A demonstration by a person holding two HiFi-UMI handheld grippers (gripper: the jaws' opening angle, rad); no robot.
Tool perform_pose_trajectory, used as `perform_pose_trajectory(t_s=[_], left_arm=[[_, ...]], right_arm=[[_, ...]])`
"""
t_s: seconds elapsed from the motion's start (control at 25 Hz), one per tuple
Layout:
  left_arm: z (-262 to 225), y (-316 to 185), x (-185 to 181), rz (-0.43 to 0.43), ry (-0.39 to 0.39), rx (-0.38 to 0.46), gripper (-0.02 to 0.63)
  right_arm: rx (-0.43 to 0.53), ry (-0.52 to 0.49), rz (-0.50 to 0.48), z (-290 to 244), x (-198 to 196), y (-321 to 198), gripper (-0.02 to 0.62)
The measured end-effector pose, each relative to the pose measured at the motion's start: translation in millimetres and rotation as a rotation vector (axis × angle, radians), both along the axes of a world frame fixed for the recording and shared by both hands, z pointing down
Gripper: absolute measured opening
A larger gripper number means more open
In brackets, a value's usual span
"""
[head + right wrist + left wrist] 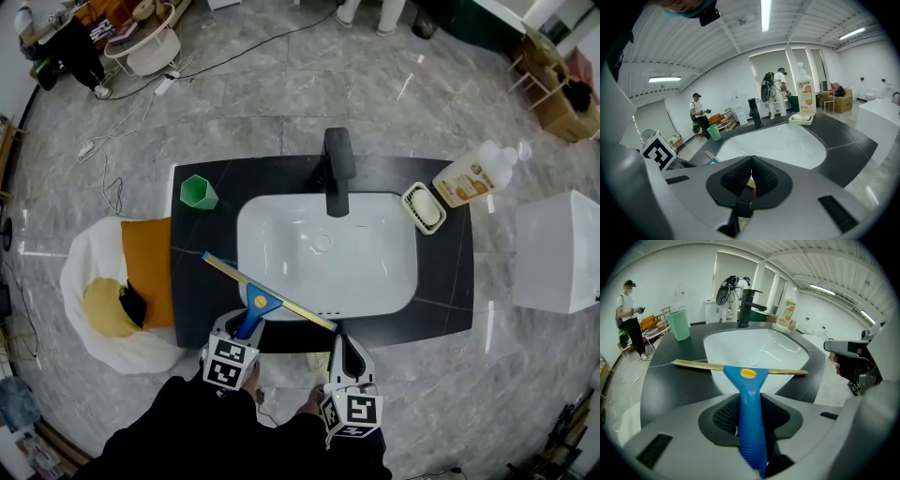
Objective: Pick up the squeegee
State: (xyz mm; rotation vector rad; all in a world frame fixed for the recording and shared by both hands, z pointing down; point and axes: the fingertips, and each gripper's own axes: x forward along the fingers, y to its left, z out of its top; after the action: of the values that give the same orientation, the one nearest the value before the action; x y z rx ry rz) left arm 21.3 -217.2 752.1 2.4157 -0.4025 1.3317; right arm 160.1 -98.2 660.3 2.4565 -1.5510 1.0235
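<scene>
Blue-handled squeegee (262, 300) lay across the white sink's (281, 200) near rim, its handle clamped in the left gripper (246, 328), the right gripper (342, 345) closed and empty beside it, so a clean upward lift seemingly came next.

Bright ceiling tubes (765, 14), sharp pics, fisheye-warped dark edges.

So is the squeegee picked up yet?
Almost. Done: the left gripper grips the squeegee by its blue handle. In hand: the blade looks to rest across the sink's front rim and the black counter, so it isn't lifted. Left to do: raise it clear. The right gripper sits shut and empty beside the blade's end.
</scene>
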Motion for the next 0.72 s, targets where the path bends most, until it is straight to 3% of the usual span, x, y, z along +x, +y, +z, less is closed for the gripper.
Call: perform_pose_trajectory(t_s=[0.28,0.72], left_arm=[[-10.7,-2.9,-0.3,-0.024,0.01,0.015,0.143],[-67.1,-8.2,16.4,-0.053,0.117,0.075,0.143]], right_arm=[[0.014,0.015,0.001,-12.7,0.9,3.4,0.015],[0.057,0.079,-0.015,-54.8,5.2,9.5,0.015]])
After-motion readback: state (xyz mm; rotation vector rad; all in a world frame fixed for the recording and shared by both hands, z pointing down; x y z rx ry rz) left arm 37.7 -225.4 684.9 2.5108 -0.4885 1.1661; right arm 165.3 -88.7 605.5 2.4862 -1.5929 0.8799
